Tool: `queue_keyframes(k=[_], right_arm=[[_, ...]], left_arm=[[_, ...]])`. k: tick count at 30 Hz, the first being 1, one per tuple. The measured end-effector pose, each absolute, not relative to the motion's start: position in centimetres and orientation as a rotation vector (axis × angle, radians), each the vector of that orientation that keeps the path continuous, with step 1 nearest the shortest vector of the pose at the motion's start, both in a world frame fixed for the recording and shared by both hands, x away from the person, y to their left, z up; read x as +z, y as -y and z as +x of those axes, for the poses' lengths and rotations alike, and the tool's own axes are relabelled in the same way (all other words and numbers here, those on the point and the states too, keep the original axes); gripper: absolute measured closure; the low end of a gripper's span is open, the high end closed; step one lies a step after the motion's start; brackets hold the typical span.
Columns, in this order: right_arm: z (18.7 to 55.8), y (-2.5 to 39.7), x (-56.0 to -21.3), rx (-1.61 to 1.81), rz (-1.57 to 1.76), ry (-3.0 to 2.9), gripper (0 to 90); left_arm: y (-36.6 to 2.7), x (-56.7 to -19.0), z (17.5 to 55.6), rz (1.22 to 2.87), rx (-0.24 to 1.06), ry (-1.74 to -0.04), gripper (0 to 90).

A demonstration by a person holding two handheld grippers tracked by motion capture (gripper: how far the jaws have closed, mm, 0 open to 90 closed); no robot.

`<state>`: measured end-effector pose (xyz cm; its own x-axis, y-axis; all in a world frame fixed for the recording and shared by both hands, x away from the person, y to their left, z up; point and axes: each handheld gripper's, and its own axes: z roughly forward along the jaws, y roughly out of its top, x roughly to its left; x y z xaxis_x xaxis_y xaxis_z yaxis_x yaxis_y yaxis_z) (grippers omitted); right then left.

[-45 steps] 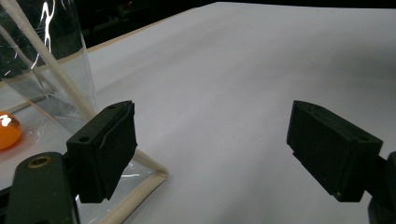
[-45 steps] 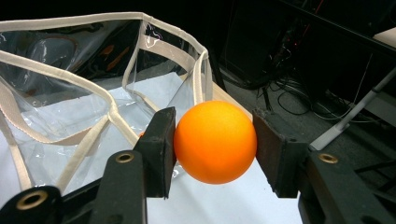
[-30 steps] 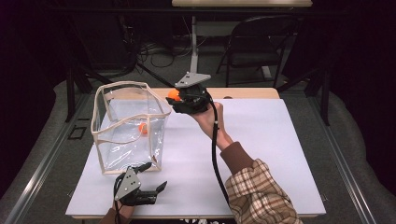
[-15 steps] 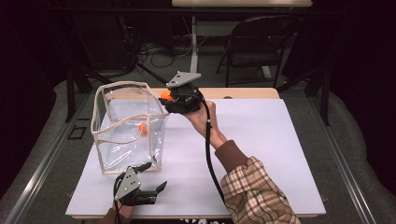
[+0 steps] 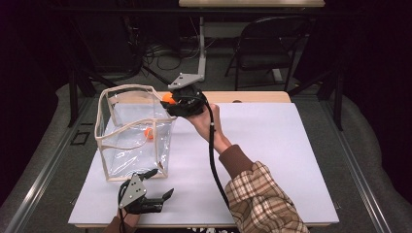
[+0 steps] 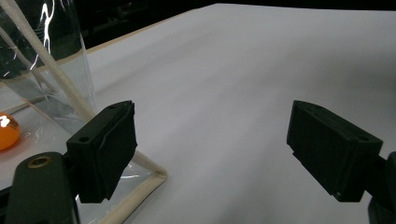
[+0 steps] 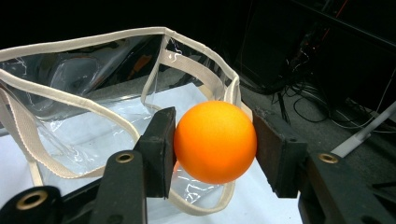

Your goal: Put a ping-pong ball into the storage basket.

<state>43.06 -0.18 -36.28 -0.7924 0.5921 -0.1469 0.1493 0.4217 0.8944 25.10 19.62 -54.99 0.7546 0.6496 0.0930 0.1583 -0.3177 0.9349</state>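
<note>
A person worked at a white surface (image 5: 272, 145) with a hand-held gripper in each hand. The right hand-held gripper (image 5: 171, 99) was raised above the far right corner of a clear plastic bag (image 5: 133, 138) with cream fabric trim, which stood open on the left part of the surface. Its two black jaws were closed on an orange ball (image 5: 168, 98), one jaw pressing each side; in the right gripper view the ball (image 7: 215, 141) sat squarely between the jaws, just above the bag's trimmed rim (image 7: 93, 42), with the open mouth of the bag beyond and below it. The person's right hand (image 5: 206, 121) gripped the tool from beneath, a plaid sleeve (image 5: 260, 196) reaching in from the bottom edge, and a black cable (image 5: 212, 160) trailed back along the forearm.

A second orange ball (image 5: 149, 133) lay inside the bag, on its bottom.

The left hand-held gripper (image 5: 160, 191) rested low near the front edge of the surface, just in front of the bag's near corner. Its jaws stood wide apart and held nothing; in the left gripper view bare white surface showed between them, with the bag's lower corner (image 6: 149, 175) beside the left jaw.
</note>
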Motion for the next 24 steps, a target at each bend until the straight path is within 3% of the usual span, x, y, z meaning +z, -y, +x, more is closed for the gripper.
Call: queue_keyframes(k=[24], right_arm=[[43.1,-1.7,-36.1,1.336,0.603,-2.255,51.0]], left_arm=[[-19.6,-54.9,25.0,1.860,0.565,-0.618,16.0]])
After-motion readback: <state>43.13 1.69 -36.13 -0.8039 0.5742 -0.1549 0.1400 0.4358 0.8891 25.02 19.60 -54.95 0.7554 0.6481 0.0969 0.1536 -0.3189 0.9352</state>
